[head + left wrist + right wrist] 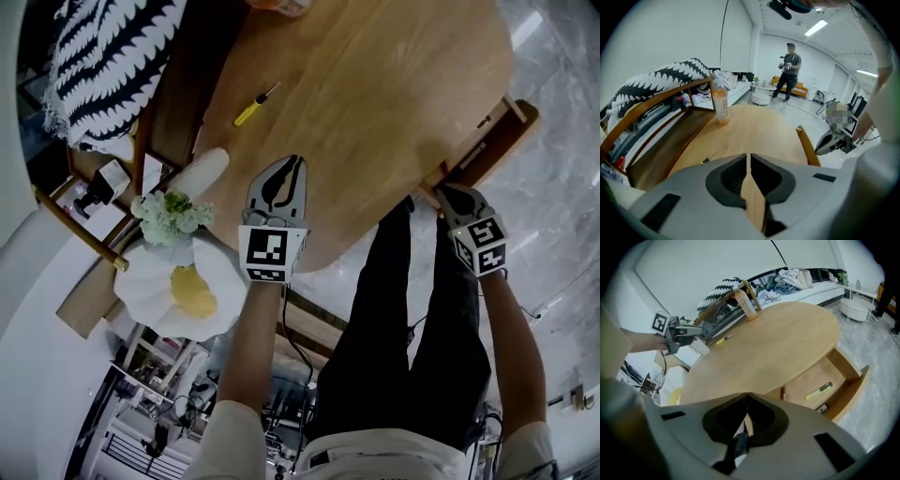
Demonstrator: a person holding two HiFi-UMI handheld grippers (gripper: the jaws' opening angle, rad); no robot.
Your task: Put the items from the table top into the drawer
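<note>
Heading for the next pick, as far as I can judge: left gripper (289,171) hangs over the near rim of the oval wooden surface (394,103), jaws pressed together with nothing in them. Right gripper (456,197) is off the rim at 3 o'clock, beside the open drawer (811,376), jaws likewise together at the tips and empty. The drawer is pulled out from under the surface and already holds a yellow pen-like item (818,391), a red stick (783,393) and a small dark piece (823,408), so the task reads as partly done. Left on top are a yellow screwdriver (255,105), lying flat at about 11 o'clock from the left gripper and well apart from it, and an orange bottle (745,303) upright at the far rim, 12 o'clock. The next move likely needs the left jaws spread, a low approach since the screwdriver is thin and flat, a pinch across the handle, then a carry to the drawer at 3 o'clock; it could roll or slip. The surface is otherwise bare light wood. In the room, a zebra-pattern blanket (112,56) is draped over a wooden frame at 10 o'clock, white flowers (173,214) stand at 8 o'clock, the grey floor (562,141) is glossy, and another person (789,70) stands far off.
</note>
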